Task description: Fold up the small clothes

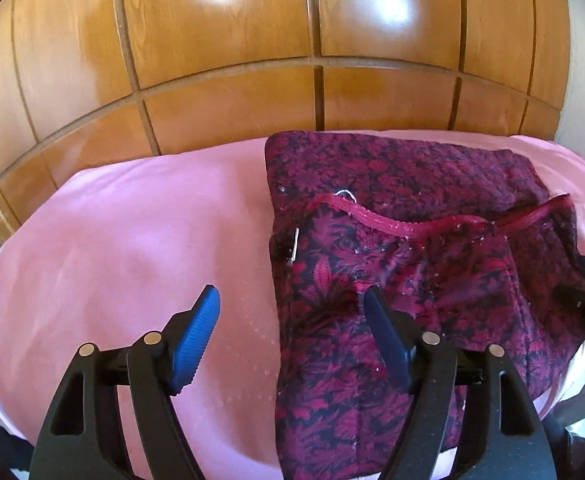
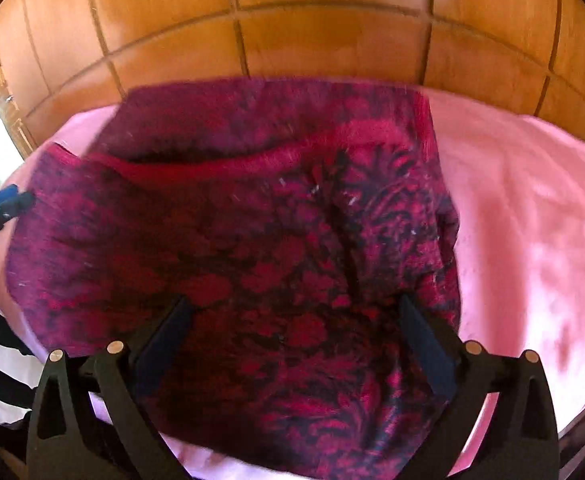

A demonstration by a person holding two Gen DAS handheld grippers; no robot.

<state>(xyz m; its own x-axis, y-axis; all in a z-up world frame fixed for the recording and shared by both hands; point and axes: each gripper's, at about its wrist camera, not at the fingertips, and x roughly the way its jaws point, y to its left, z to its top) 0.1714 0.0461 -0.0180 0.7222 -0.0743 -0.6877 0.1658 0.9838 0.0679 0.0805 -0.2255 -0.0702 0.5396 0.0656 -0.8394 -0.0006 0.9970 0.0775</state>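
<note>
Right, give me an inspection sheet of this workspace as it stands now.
Surface: pink sheet spread over a bed-like surface, mostly smooth.
Job's things: one dark red and purple floral garment, lying on the sheet, its near part folded over the far part, with a red trimmed edge running across the top layer.
Clutter: nothing seen.
Grippers: left claw open, one finger over the bare sheet, the other over the garment's edge, nothing held; right claw wide open above the garment, nothing held.
Cables: nothing seen.
Surroundings: wooden panelled cupboard fronts behind the bed; bright light at the left edge.
</note>
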